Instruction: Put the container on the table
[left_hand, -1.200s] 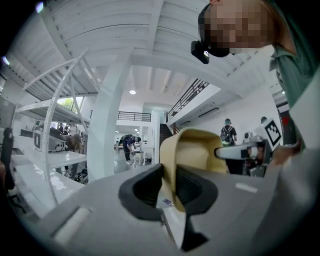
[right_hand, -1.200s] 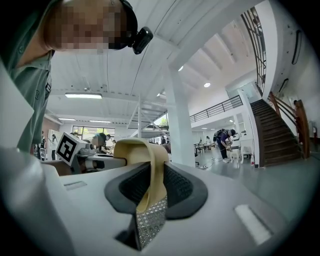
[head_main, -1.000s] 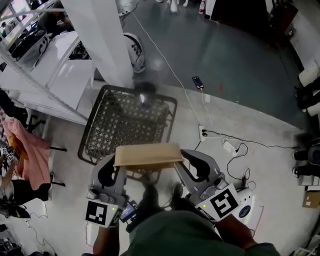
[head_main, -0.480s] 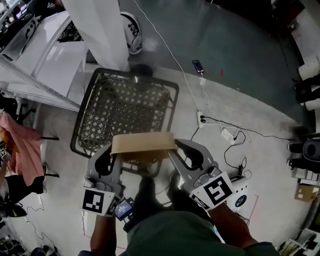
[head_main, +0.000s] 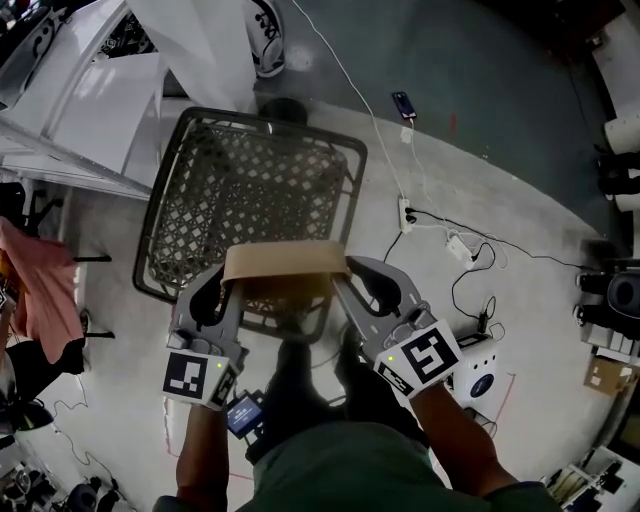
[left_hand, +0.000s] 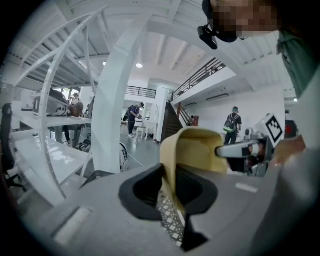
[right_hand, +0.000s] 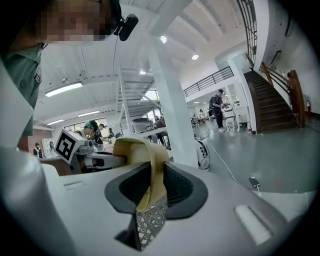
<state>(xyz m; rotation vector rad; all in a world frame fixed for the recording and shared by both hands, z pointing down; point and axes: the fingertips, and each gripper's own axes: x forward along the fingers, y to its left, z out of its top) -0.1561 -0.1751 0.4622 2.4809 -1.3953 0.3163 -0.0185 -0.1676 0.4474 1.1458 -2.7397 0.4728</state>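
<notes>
A tan open-topped container (head_main: 285, 262) hangs in the air between my two grippers, over the near rim of a dark lattice basket (head_main: 160, 212) that stands on the floor. My left gripper (head_main: 226, 292) is shut on the container's left wall (left_hand: 172, 160). My right gripper (head_main: 348, 284) is shut on its right wall (right_hand: 150, 165). Each gripper view shows the thin tan wall pinched between the dark pads, with the basket's lattice below. The container's inside is hidden in the head view.
A white pillar (head_main: 212, 45) and white tables (head_main: 80, 105) stand beyond the basket to the left. Cables, a power strip (head_main: 405, 212) and a phone (head_main: 402, 104) lie on the grey floor to the right. A pink cloth (head_main: 30, 290) hangs at the far left.
Both grippers have sunk together with the container still held between them. The basket now looks larger and closer beneath it.
</notes>
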